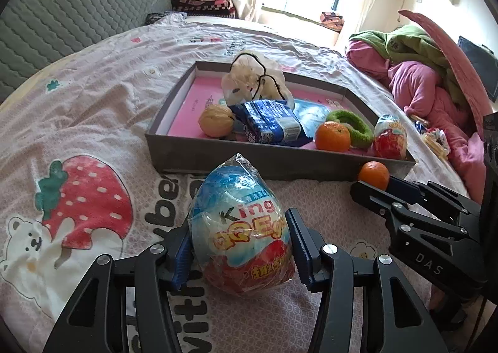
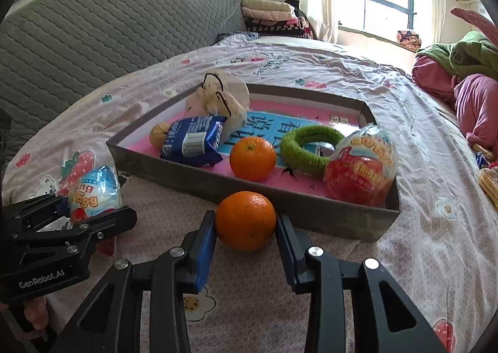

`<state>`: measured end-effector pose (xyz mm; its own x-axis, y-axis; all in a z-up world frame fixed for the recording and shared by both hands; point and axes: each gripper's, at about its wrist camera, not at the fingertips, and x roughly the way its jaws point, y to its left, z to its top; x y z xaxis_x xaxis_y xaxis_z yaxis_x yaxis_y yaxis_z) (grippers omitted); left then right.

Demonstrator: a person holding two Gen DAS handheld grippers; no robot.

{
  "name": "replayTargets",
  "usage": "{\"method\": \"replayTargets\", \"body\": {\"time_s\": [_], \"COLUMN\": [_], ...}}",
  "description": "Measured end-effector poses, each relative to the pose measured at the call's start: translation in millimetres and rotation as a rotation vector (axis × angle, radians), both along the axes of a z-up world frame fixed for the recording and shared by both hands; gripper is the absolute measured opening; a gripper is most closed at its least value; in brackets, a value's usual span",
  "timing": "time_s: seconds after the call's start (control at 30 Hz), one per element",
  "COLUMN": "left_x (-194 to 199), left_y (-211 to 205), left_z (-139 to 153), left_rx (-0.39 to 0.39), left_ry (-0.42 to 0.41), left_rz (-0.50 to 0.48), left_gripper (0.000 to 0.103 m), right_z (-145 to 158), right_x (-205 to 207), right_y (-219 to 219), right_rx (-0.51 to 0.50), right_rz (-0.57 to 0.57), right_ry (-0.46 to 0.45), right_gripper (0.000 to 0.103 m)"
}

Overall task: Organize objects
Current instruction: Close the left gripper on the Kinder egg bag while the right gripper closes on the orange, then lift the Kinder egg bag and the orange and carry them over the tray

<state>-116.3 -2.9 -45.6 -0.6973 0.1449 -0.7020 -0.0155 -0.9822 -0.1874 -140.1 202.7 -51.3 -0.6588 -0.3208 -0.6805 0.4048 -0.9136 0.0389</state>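
- on the bed, just near of the tray's front wall, lie the two things not yet put away: a blue wrapped toy egg (image 1: pixel 242 228) to the left and a loose orange (image 2: pixel 246 220) to the right.
- left gripper (image 1: pixel 241 247) has its jaws on either side of the blue egg, pads against the crinkly wrapper; it looks pinched at its widest part, likely so the slippery film does not squirm out.
- right gripper (image 2: pixel 246 228) is closed on the loose orange, pads touching both flanks at mid-height, a sensible hold for a round thing that would roll.
- both sit low on the bedspread (image 1: pixel 93 98), so i judge neither is lifted yet; the next move would be up and over the near wall.
- tray (image 2: pixel 218 188), a shallow grey box with a pink floor, lies just far of both, open side up, serving as the collecting place.
- inside it, near the front, rest a second orange (image 2: pixel 252 158), a green ring (image 2: pixel 306 147) and a red wrapped egg (image 2: pixel 361 166) in the right near corner.
- further left are a blue snack pack (image 2: pixel 193 141), a walnut (image 1: pixel 216 120) and a pale drawstring pouch (image 2: pixel 218 101) toward the far side.
- free floor shows at the left of the tray, the likeliest room for the egg.
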Motion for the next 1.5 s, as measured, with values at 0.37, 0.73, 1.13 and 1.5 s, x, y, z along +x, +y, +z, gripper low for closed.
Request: {"method": "replayTargets", "body": {"time_s": [0.37,0.73,1.13,1.5], "left_x": [1,-22,-62,-82], "left_y": [-4,-10,-17,-20], "left_z": [27,54,54,47], "left_rx": [-0.034,-0.063,-0.046,-0.031], "left_ry": [0.086,0.166,0.175,0.156], "left_rz": [0.014,-0.003,-0.014,-0.008], "left_gripper": [0.056,0.056,0.056,0.056], "right_z": [24,46,51,37], "right_x": [4,8,-12,-34], "right_y": [17,30,34,25], "right_rx": [-0.092,-0.098,-0.093,-0.04], "right_rz": [-0.023,-0.071,-0.117,-0.138], "right_ry": [0.066,0.163,0.186,0.168], "right_gripper": [0.038,0.038,0.038,0.038]}}
